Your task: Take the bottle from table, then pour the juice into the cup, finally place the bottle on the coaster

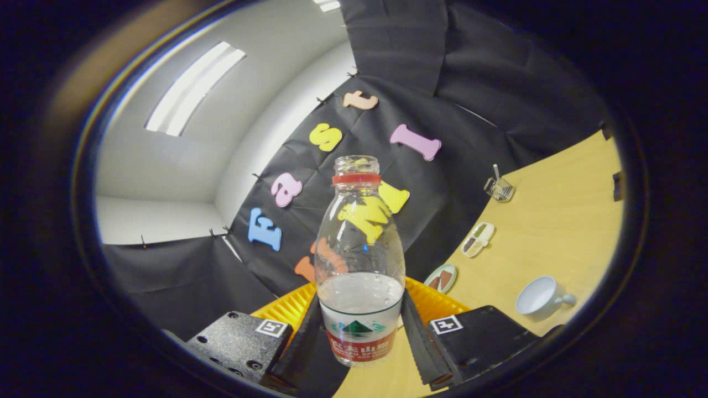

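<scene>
While the whole scene stands tilted in the gripper view, the gripper (359,331) is closed on the bottle (360,260): its two fingers (307,342) press against the lower part of the bottle from both sides, at the height of the label. The bottle is of clear plastic, it has no cap on its open neck, and a red ring sits just under the mouth. Inside it some clear liquid fills only the lower part, with its surface a little above the label, and small drops stick to the inner wall above. The bottle stands upright between the fingers and is lifted off the wooden table (558,221), which runs slanted beyond the fingers. Directly behind the bottle and the fingers there is a yellow ribbed thing (437,301); I cannot tell what it is. On the table, well apart from the bottle, a white cup (539,297) with a small handle stands with its mouth open. Near the far edge of the table lie a small round dish (441,277), then a pale oblong tray (478,239), and further away a small clear glass container (499,188) with a stick in it.
</scene>
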`<state>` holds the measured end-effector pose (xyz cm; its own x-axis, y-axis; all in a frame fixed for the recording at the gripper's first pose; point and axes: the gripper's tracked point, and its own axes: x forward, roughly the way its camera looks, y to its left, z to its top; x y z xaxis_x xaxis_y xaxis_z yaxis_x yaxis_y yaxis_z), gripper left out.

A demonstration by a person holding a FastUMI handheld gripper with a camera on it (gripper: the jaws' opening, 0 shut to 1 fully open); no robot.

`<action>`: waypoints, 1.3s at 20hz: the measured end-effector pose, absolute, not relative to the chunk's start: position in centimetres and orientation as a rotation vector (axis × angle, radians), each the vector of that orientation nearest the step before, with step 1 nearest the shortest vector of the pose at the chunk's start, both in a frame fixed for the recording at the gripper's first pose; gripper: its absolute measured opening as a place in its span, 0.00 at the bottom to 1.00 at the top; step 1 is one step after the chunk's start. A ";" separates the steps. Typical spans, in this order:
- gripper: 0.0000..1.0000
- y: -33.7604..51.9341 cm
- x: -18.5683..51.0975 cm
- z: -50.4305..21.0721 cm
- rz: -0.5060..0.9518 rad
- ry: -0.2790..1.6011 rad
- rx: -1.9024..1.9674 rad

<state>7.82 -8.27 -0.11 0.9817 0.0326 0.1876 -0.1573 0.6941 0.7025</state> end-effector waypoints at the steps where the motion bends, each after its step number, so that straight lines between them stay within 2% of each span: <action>1: 0.78 -7.8 7.8 0.2 0.104 -0.169 0.755; 5: 0.79 -5.6 7.7 1.6 0.126 -0.187 0.570; 12: 0.79 -3.7 9.4 1.7 0.071 -0.163 0.206; 26: 0.80 -2.1 14.6 -3.9 0.062 -0.140 0.029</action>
